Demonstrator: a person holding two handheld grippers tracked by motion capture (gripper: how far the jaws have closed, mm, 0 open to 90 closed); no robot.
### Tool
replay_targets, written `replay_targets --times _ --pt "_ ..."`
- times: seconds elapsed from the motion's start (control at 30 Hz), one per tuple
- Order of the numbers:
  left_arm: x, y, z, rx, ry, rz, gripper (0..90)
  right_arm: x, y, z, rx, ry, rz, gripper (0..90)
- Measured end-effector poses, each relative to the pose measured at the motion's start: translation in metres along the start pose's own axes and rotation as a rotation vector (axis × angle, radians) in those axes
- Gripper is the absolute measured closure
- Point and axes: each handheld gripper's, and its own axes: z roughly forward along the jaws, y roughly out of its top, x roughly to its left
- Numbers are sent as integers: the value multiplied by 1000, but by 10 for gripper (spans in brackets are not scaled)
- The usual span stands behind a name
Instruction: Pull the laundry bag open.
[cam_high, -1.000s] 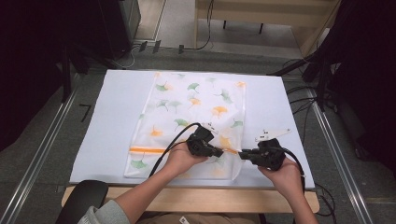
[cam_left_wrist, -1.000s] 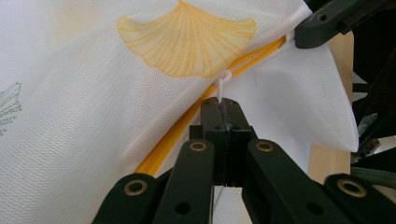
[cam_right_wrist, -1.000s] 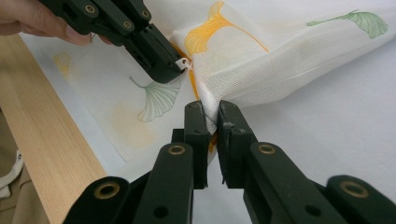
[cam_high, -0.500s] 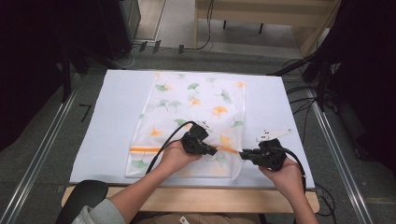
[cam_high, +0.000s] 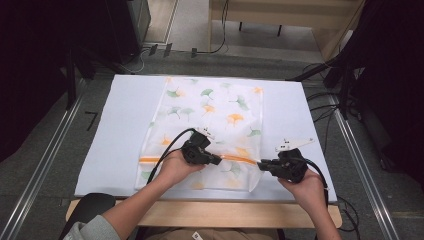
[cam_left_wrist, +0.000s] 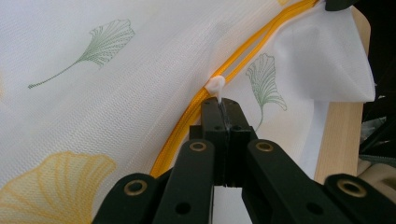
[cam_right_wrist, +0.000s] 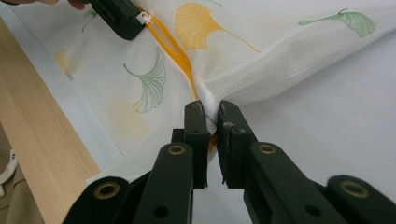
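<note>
Left gripper farther left along orange zipper, clamping white pull; right gripper pinching mesh bag edge.

Matt white mesh cloth bag, glossy orange zipper, wooden table edge.

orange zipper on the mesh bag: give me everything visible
The zipper is an orange double-tracked strip running across the near end of the white leaf-print mesh bag. Its white pull is pinched in the shut left hand-held gripper. The right hand-held gripper clamps the bag's edge at the zipper's end, bunching the fabric.
</note>
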Motion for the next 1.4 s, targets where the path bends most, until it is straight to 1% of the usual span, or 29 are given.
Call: replay_targets --times 0.2,0.37,0.7,0.93,0.97,1.0,1.03,1.2,1.23,1.27,1.3,1.33,1.4 --pt "1 0 -1 -8 -4 -5 900 -1 0 0 -1 2 3 850" --pt "1 0 -1 -10 -9 -3 900 -1 0 0 -1 3 6 850" --pt "1 -1 1 -10 -16 -13 900 -1 -1 1 6 4 7 849" --pt "2 -1 1 -9 -14 -14 900 -1 -1 1 5 3 11 849" --pt "3 -1 0 -5 -5 -12 900 -1 -1 0 4 2 9 849" --pt "3 -1 0 -5 -5 -12 900 -1 -1 0 4 2 9 849" --pt "5 -2 0 -1 -2 -18 900 -2 -1 0 2 3 8 849" --pt "6 -3 1 1 1 -27 900 -1 0 0 7 6 3 849" --pt "8 -4 -1 -2 6 -36 900 -1 0 0 4 7 6 850" --pt "8 -4 -1 -2 6 -36 900 -1 0 0 4 7 6 850" --pt "10 -5 -2 -2 -3 -40 900 -2 0 0 6 7 8 850" --pt "13 -8 -7 -7 3 -57 900 -2 0 0 6 10 8 850" --pt "14 -10 -9 -4 5 -58 900 -3 -1 0 7 11 5 849"
